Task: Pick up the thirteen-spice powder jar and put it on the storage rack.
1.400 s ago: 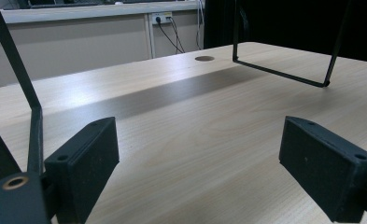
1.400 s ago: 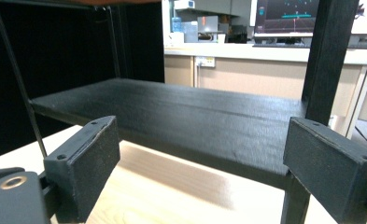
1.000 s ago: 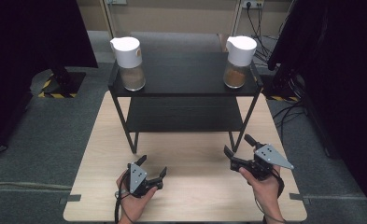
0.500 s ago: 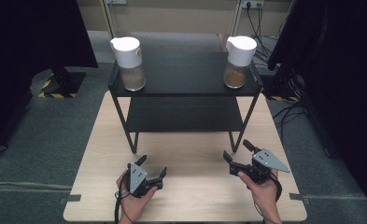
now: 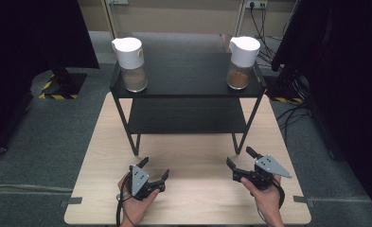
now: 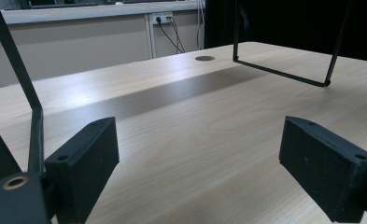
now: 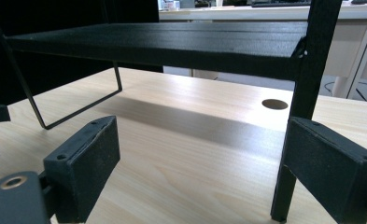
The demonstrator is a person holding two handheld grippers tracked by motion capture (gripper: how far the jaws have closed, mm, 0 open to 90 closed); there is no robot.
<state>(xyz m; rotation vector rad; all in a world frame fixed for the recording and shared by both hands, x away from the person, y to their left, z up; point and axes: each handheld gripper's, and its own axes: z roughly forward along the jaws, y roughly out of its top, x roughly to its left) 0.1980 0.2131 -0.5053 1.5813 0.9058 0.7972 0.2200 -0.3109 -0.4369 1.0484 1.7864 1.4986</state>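
Two glass jars with white lids stand on top of a black two-tier rack (image 5: pixel 188 90): the left jar (image 5: pixel 130 64) and the right jar (image 5: pixel 241 62), both with brown contents. My left gripper (image 5: pixel 154 170) rests low over the wooden table (image 5: pixel 193 161) near its front edge, jaws open and nothing between them. My right gripper (image 5: pixel 239 158) hovers at the front right, also open and empty, angled toward the rack's right front leg (image 7: pixel 295 140). In the left gripper view the gripper (image 6: pixel 197 177) faces bare tabletop and the rack's wire foot (image 6: pixel 284 74).
The rack's lower shelf (image 7: pixel 162 44) spans the table's far half. A round cable hole (image 7: pixel 274 104) sits in the tabletop behind the rack. Dark curtains and stands flank the table; cables lie on the floor at the right.
My right gripper has drifted a little down and to the left toward the table's front. The left gripper has stayed where it was.
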